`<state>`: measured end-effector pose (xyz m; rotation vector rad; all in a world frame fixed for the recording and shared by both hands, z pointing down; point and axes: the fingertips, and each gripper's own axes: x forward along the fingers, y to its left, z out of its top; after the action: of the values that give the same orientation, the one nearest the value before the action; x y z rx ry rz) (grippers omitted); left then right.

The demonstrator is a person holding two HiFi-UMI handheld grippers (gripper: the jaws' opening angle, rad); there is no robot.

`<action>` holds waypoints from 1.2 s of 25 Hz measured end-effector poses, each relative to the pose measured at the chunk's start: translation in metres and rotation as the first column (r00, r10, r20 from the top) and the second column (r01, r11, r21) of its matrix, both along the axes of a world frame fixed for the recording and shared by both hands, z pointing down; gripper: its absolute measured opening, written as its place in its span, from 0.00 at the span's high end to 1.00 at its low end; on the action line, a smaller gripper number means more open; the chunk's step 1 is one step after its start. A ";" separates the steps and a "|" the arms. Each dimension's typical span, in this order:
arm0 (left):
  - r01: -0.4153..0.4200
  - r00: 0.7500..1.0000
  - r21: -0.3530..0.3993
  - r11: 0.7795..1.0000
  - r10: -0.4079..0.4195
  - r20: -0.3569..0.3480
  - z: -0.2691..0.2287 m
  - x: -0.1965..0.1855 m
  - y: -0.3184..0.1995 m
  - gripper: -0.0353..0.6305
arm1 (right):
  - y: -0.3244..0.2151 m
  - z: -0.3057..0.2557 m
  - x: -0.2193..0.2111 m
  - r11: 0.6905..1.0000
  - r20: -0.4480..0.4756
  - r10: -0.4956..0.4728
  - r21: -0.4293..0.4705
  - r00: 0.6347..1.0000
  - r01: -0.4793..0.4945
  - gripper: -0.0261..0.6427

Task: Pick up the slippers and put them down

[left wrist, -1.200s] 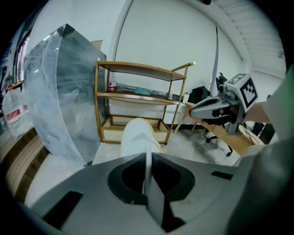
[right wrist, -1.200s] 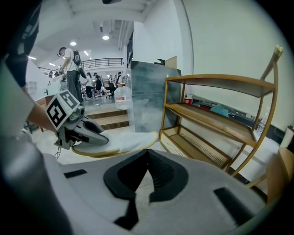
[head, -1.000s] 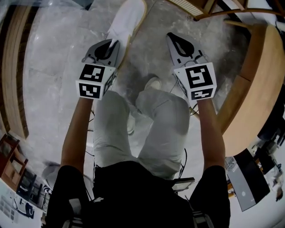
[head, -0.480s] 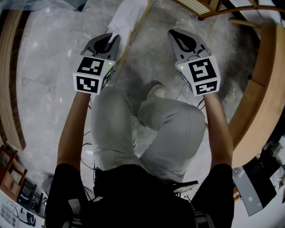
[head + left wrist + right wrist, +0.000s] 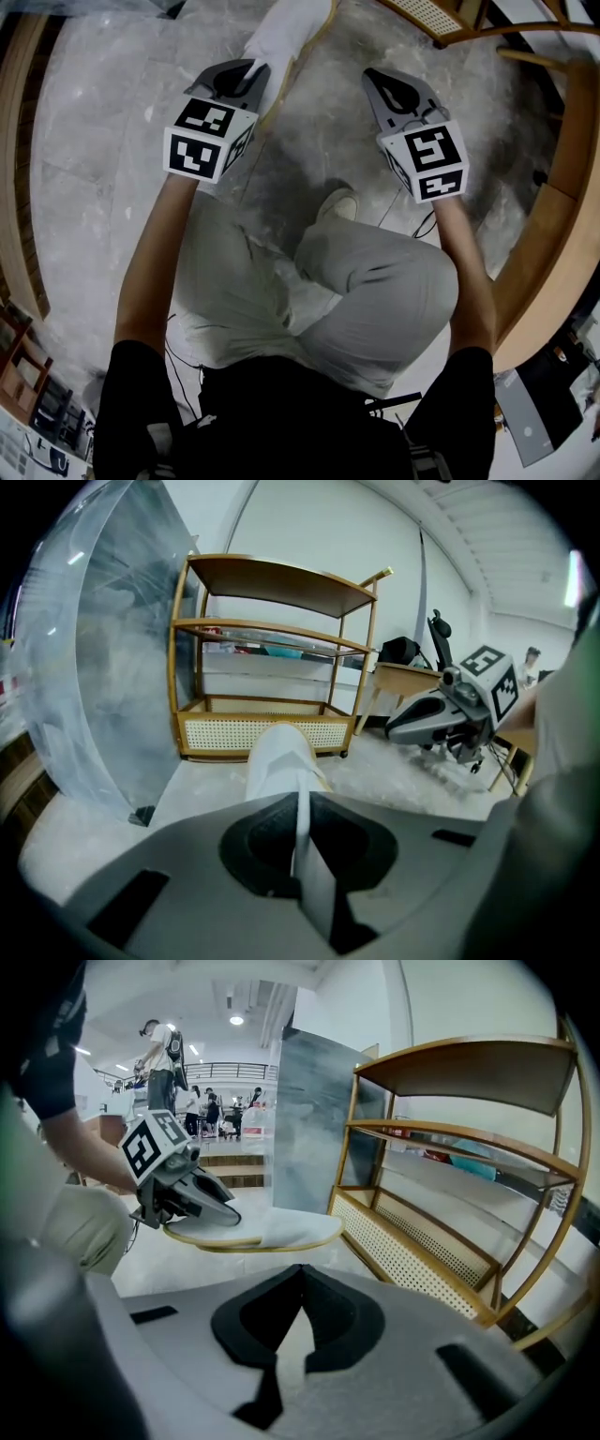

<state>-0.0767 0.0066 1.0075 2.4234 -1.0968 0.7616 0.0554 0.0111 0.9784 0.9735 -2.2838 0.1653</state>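
Note:
My left gripper (image 5: pixel 248 70) is shut on a white slipper (image 5: pixel 286 28) with a tan sole edge, pinching its heel end so the toe points away from me. In the left gripper view the slipper (image 5: pixel 279 757) stands on edge between the shut jaws (image 5: pixel 300 799), above the pale marble floor. The right gripper view shows it from the side, a flat white slipper (image 5: pixel 281 1227) held level by the left gripper (image 5: pixel 192 1206); it looks like two soles stacked. My right gripper (image 5: pixel 373 77) hangs beside it at the same height, jaws shut (image 5: pixel 302 1274) with nothing between them.
A wooden shelf rack (image 5: pixel 272 639) with a cane bottom panel (image 5: pixel 412 1260) stands on the floor ahead. A tall translucent sheet (image 5: pixel 94 667) leans at its left. The person's bent legs and shoe (image 5: pixel 339 202) are below the grippers. A curved wooden table (image 5: pixel 562 187) runs along the right.
Both grippers have sunk toward the floor as the person crouches lower. The left one still holds the slipper; the right stays shut and empty.

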 end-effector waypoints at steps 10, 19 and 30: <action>-0.036 0.989 -0.033 0.999 0.041 0.144 0.077 0.014 0.006 0.91 | 0.007 0.047 0.002 0.999 0.007 0.018 -0.046 1.000 -0.018 0.96; -0.079 0.977 -0.106 0.991 0.099 0.191 0.135 0.039 0.029 0.91 | 0.018 0.077 0.006 0.997 0.031 0.020 -0.080 0.999 -0.018 0.96; -0.069 0.976 -0.131 0.989 0.094 0.195 0.177 0.045 0.041 0.91 | 0.036 0.114 0.005 0.990 0.027 0.037 -0.137 0.999 -0.033 0.96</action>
<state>-0.0314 0.0473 1.1848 2.3383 -0.9938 1.0890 0.0606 0.0476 1.0927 0.9461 -2.2504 0.3489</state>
